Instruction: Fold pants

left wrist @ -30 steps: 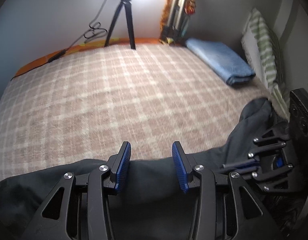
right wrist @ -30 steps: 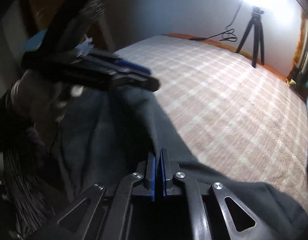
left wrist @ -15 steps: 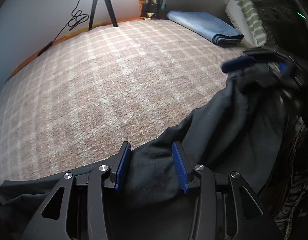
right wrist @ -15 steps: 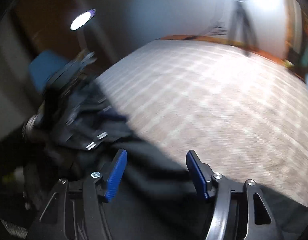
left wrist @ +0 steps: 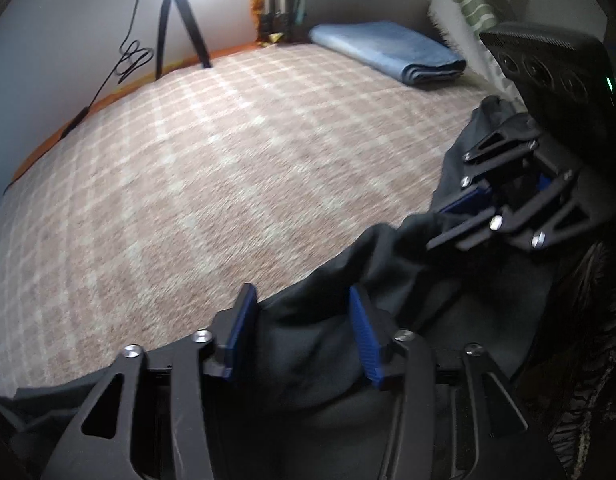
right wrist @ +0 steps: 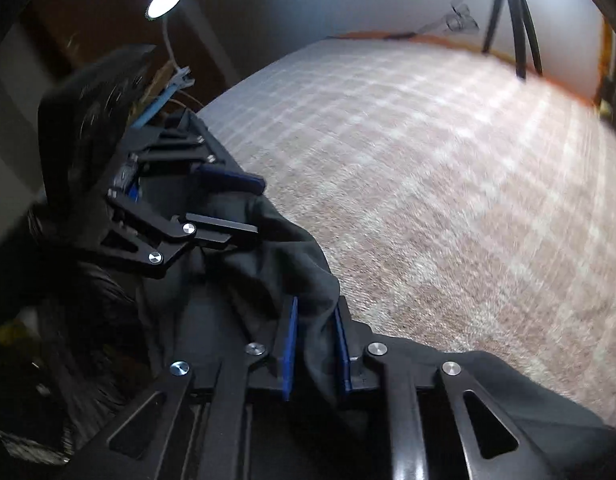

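Dark grey pants (left wrist: pixel 387 256) lie bunched at the near edge of the plaid bed (left wrist: pixel 228 160). My left gripper (left wrist: pixel 304 320) has a thick bunch of the cloth between its blue pads; both pads still touch it while the jaws are opening. In the right wrist view, the right gripper (right wrist: pixel 313 340) is closing on a fold of the pants (right wrist: pixel 300 256), which fills the narrow gap. Each gripper shows in the other's view: the right gripper (left wrist: pixel 451 220) at the right, the left gripper (right wrist: pixel 244 208) at the left, both at the cloth's edge.
A folded blue cloth (left wrist: pixel 387 52) lies at the bed's far right, beside a green-striped pillow (left wrist: pixel 459 0). A black tripod (left wrist: pixel 176 20) and a cable stand at the far wall. A lit lamp (right wrist: pixel 164 0) is off the bed's left side.
The right gripper opened wide, then closed on a fold of the pants. The left jaws spread a little around their bunch. The right gripper dropped lower beside the left.
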`<state>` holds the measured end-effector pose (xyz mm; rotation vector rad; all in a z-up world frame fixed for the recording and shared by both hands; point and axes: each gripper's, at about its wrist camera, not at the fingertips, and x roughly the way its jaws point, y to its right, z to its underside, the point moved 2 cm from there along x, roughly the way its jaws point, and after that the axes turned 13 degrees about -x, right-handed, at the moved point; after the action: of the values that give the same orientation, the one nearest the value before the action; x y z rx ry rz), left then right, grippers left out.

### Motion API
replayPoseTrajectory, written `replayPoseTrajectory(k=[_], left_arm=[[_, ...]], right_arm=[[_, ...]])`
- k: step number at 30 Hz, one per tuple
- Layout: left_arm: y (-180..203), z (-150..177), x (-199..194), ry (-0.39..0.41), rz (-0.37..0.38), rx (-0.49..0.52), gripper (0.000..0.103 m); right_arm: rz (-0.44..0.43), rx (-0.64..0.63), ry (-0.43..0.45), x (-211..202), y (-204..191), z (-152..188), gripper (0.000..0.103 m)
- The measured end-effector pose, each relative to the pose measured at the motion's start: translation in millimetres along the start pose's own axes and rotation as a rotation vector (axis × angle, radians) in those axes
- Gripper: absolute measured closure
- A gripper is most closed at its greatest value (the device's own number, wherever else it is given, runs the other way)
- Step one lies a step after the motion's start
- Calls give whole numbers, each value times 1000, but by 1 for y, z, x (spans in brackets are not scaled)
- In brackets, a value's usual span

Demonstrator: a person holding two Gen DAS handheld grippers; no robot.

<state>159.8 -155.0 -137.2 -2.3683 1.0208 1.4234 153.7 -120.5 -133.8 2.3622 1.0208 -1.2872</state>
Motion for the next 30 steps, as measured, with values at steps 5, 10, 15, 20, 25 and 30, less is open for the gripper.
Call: replayPoseTrajectory(k=[5, 10, 15, 20, 25, 30], left_arm=[[14, 5, 8, -15, 44, 24, 63], [31, 22, 1, -8, 43, 122, 82], [29, 31, -5, -23, 70, 116, 82], [39, 51, -6, -44, 73, 179, 82], [33, 49, -9, -60, 110, 125, 81], [37, 42, -8, -71, 175, 77, 57]], right_arm=[[62, -171, 21, -9, -23, 2, 84], [-3, -26, 60, -21, 5, 2, 26], [-119, 191, 58, -12, 44, 4, 36], [-148, 189, 6, 1, 37, 5, 54], [-99, 73, -14, -1, 10, 3, 79], [-161, 1, 6, -24, -10, 14, 79]])
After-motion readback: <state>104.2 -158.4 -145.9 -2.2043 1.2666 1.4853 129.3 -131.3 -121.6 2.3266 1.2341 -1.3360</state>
